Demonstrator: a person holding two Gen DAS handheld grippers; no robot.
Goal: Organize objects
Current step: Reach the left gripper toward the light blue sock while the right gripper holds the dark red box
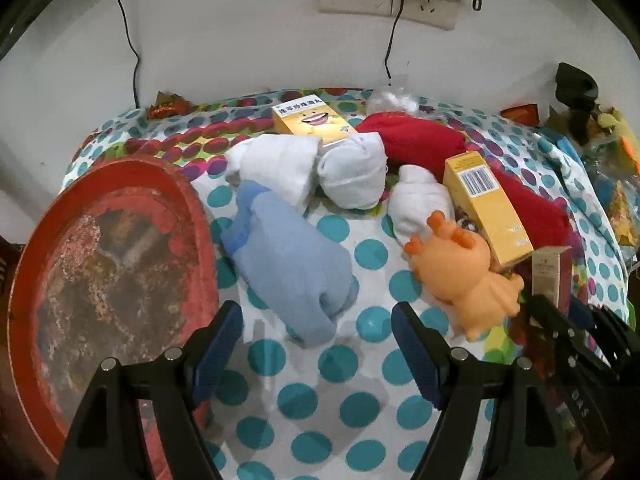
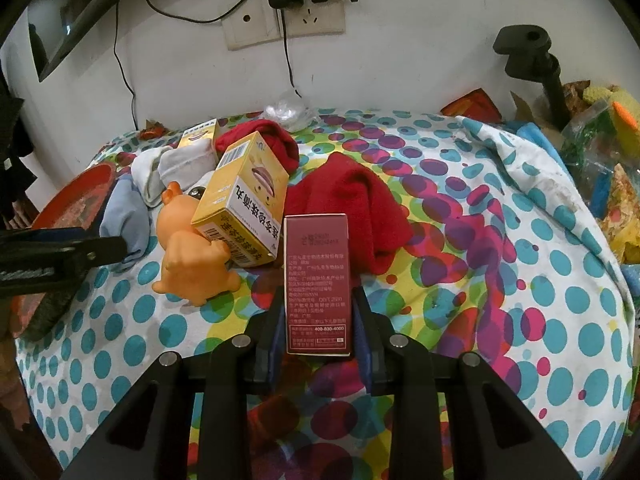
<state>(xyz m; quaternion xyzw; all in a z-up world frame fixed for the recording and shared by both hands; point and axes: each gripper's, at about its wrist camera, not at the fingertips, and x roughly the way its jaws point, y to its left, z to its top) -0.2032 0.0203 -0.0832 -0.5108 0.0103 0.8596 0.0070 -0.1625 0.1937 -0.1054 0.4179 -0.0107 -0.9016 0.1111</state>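
Maroon carton (image 2: 317, 280), light, stiff, crushable cardboard, sits clamped by its long sides in my right gripper (image 2: 318, 328); left gripper (image 1: 318, 344) hangs open.

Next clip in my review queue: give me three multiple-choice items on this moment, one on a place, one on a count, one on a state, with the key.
1. Where does the red tray lie relative to the blue sock in the left wrist view?
A. to its left
B. to its right
C. on top of it

2. How many yellow boxes show in the left wrist view?
A. one
B. two
C. four

3. What is the state of the right hand-held gripper?
A. open and empty
B. shut on the maroon box
C. shut on the orange toy

Key:
1 A, the tray sits at the cloth's left edge, left of the sock.
2 B, one yellow box lies by the white socks, another behind the toy.
3 B, both pads press the maroon box's sides.
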